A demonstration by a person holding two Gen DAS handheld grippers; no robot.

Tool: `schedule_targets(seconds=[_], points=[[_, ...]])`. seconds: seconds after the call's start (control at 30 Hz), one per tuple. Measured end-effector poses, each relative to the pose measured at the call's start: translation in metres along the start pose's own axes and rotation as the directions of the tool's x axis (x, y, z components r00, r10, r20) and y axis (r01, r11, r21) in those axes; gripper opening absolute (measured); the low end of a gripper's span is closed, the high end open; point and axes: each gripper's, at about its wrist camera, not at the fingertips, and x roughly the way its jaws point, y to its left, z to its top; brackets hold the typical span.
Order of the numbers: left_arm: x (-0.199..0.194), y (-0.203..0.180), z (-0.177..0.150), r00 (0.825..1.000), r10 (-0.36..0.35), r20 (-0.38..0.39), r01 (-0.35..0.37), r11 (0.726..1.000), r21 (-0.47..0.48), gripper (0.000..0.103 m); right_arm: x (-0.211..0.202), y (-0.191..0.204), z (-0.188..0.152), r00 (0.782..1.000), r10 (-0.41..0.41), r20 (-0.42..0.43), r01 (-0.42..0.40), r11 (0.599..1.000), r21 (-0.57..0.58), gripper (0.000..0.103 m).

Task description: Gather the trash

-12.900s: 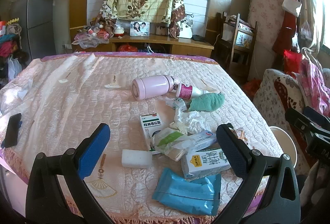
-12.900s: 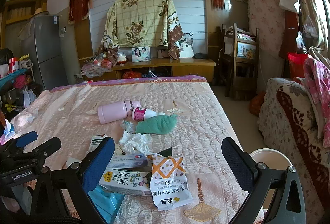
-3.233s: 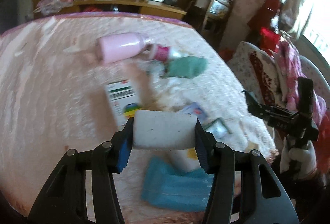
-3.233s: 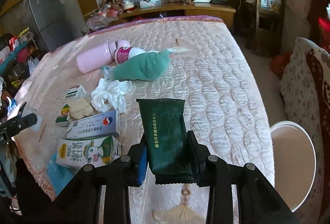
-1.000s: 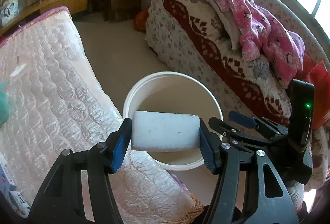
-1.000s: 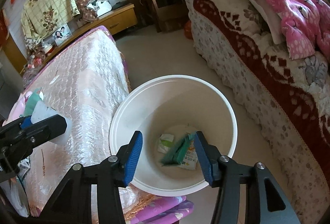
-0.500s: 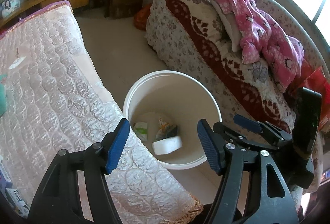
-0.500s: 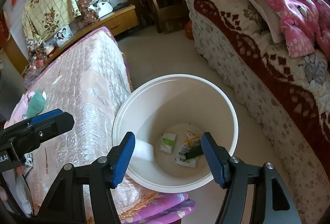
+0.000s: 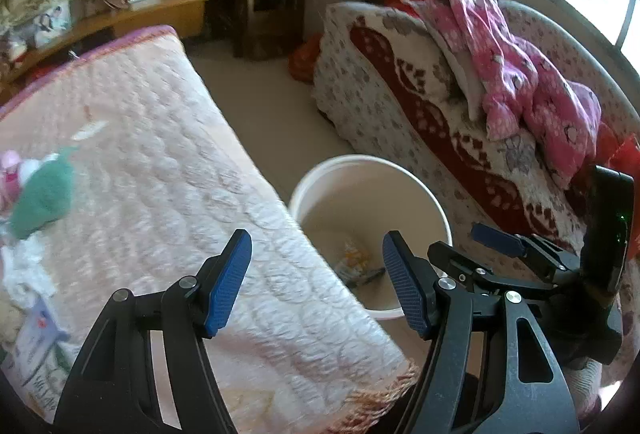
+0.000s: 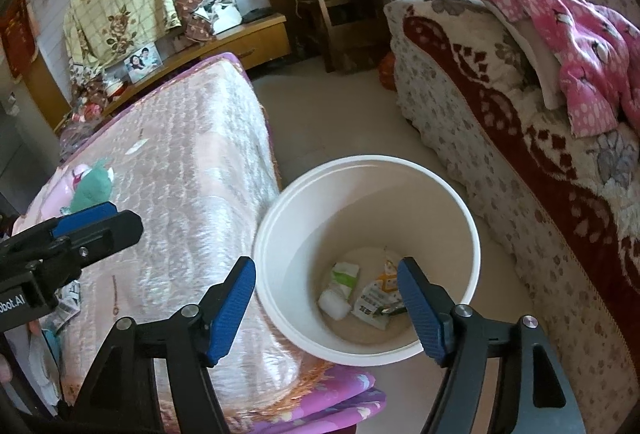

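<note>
Both grippers hang empty with their blue pads spread wide: the right gripper [image 10: 326, 308] sits directly over the round white plastic bin [image 10: 460, 202] on the floor, and the left gripper [image 9: 316, 282] hovers over the corner of the pink quilted bed [image 9: 168, 170], with the bin just ahead and to its right. So part of the job looks done, judging by what lies in the bin's bottom, right below and between the right gripper's pads: a white foam block [image 10: 334, 304], a small green-and-white packet [image 10: 345, 276], an orange-and-white snack wrapper [image 10: 378, 296] and a dark pouch [image 10: 394, 310] half hidden behind the right-hand pad. The bin is far from full. Plenty seems left: far out to the left gripper's left, the bed carries a green fuzzy cloth [image 9: 42, 200], crumpled white tissue [image 9: 24, 266], a pink-capped bottle [image 9: 10, 168] and printed cartons [image 9: 38, 338] at the picture's edge, all well apart from the bin. Which of these counts as trash I cannot say for sure; the tissue and cartons look likeliest.
</note>
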Motion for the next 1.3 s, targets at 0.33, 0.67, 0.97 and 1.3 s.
schedule_targets(seconds=[0.33, 0.67, 0.97, 1.3], points=[[-0.054, 0.033, -0.017, 0.992, 0.097, 0.079, -0.097, 0.995, -0.008, 0.067, -0.022, 0.06, 0.005, 0.997, 0.059, 0.041, -0.055, 0.994, -0.091, 0.074], [-0.103, 0.079, -0.043, 0.981, 0.161, 0.108, -0.155, 0.986, -0.056, 0.067, -0.027, 0.123, 0.002, 0.991, 0.129, 0.035, -0.12, 0.976, -0.183, 0.078], [-0.156, 0.15, -0.08, 0.976, 0.201, 0.082, -0.187, 0.971, -0.147, 0.067, -0.024, 0.177, -0.012, 0.979, 0.202, -0.015, -0.199, 0.947, -0.253, 0.078], [-0.186, 0.226, -0.137, 0.958, 0.288, 0.017, -0.273, 0.925, -0.265, 0.067, -0.008, 0.239, -0.036, 0.958, 0.259, -0.119, -0.285, 0.898, -0.336, 0.079]])
